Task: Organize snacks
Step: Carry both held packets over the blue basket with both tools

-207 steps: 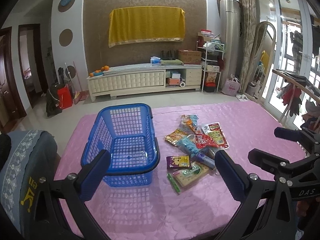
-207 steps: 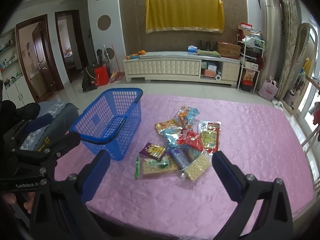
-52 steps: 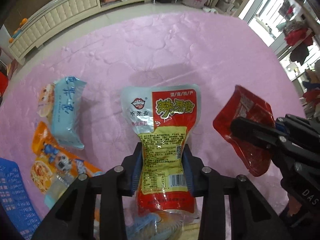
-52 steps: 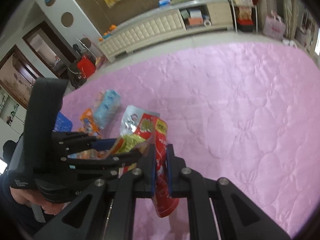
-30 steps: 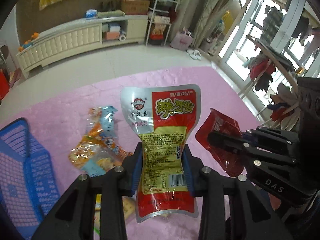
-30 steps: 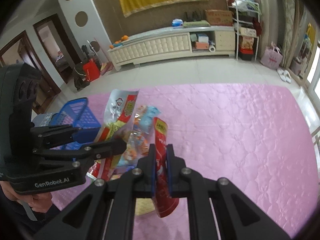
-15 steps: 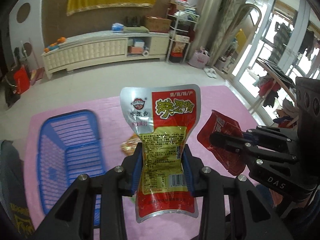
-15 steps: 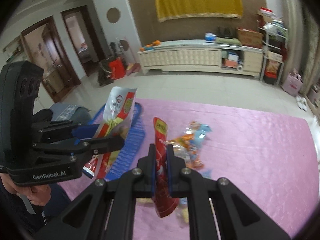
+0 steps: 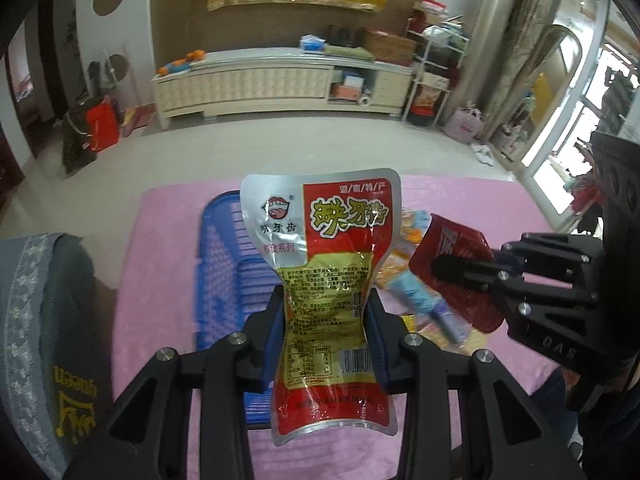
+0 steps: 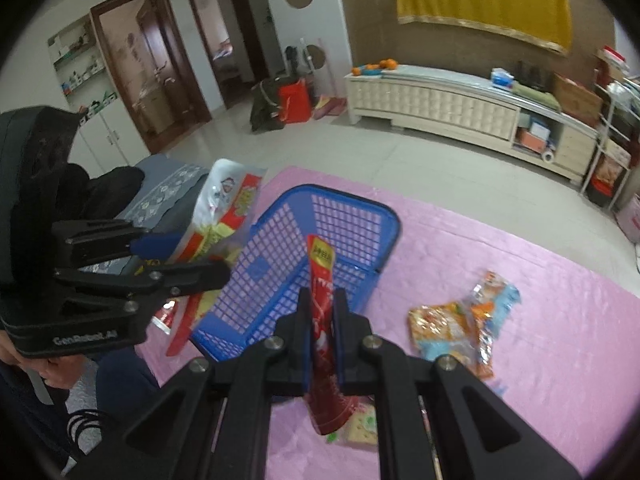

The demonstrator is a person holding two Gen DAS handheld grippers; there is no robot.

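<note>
- My left hand-held gripper [image 9: 326,338] is clamped on a silver-and-red snack pouch [image 9: 324,276], pads pinching its waist, holding it upright.
- That pouch hangs over the blue basket [image 10: 320,256], which sits at the far left end of the pink-covered table [image 10: 560,344].
- My right hand-held gripper [image 10: 324,336] is squeezed nearly shut on a thin red packet [image 10: 326,320], seen edge-on, just near of the basket.
- The remaining snacks [image 10: 464,324] lie in a loose pile on the table, right of the basket.
- A grey cushioned chair [image 9: 44,320] stands at the table's left.
</note>
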